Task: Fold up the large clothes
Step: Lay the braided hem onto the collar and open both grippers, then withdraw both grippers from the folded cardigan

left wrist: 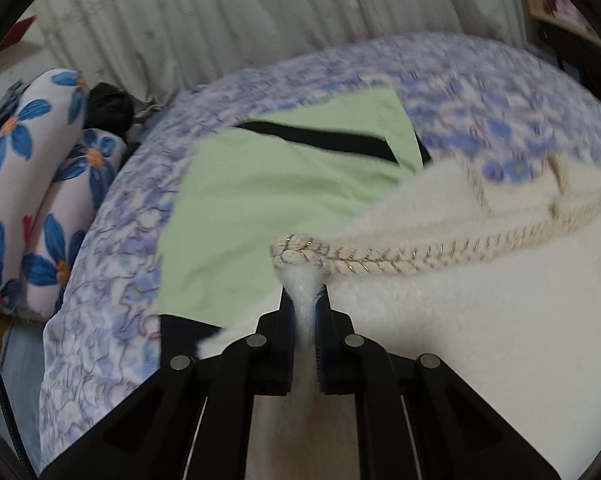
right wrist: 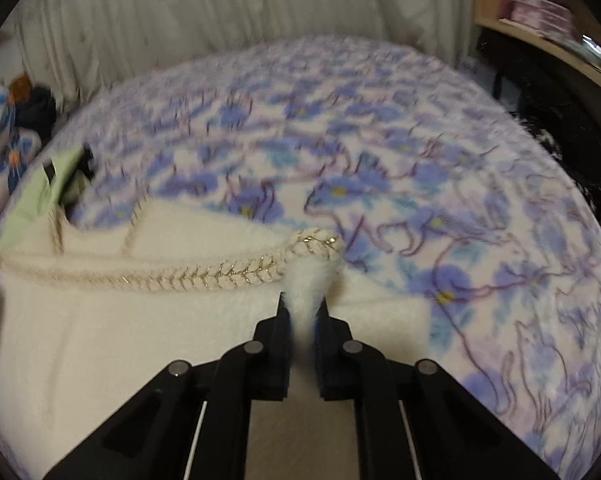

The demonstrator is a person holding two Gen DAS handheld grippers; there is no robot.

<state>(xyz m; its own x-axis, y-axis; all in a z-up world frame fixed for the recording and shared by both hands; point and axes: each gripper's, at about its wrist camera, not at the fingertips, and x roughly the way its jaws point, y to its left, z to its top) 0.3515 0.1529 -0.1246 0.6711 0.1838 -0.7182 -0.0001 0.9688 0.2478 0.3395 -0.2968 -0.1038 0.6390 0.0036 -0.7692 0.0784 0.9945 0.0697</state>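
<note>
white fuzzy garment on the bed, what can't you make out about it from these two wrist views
- Its lower part: cut off in both views behind the left gripper and right gripper, each shut on the white fuzzy garment.
- Which garment it is: only the braided trim edge shows.
- Green cloth: near edge hidden under the garment in the left view, cut small at the right view's edge.
- Bedspread pattern: motion-blurred in both views.

Counted: 1 white fuzzy garment (left wrist: 480,312), 1 green garment (left wrist: 260,200), 2 floral pillows (left wrist: 24,152), 1 bed (right wrist: 380,152), 2 claws.
</note>
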